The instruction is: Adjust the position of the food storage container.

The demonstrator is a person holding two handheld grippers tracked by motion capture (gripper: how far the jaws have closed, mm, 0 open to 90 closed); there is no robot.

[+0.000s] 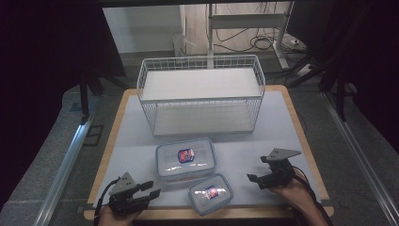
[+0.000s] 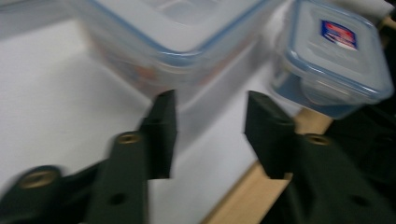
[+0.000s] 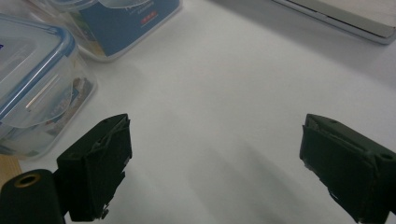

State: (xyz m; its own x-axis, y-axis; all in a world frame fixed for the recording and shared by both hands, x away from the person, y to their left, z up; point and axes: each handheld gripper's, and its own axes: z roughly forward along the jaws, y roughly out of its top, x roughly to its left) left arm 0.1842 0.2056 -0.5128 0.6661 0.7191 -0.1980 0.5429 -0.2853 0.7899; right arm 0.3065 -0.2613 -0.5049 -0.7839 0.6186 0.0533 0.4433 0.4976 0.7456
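Two clear lidded food containers lie on the white table top. The larger container [image 1: 186, 159] sits in the middle, and the smaller container [image 1: 211, 193] is nearer the front edge. My left gripper [image 1: 153, 188] is at the front left, pointing right toward them, open with nothing between its jaws. In the left gripper view the left gripper [image 2: 210, 100] faces the larger container [image 2: 177, 28], with the smaller container [image 2: 331, 51] to the right. My right gripper [image 1: 254, 175] is at the front right, open wide over bare table. In the right gripper view the right gripper [image 3: 215, 126] has the smaller container [image 3: 32, 88] at its left.
A white wire basket [image 1: 202, 94] with two shelves stands at the back of the table. The table's wooden front edge [image 1: 207, 214] runs just behind both hands. Bare table lies between the basket and the containers.
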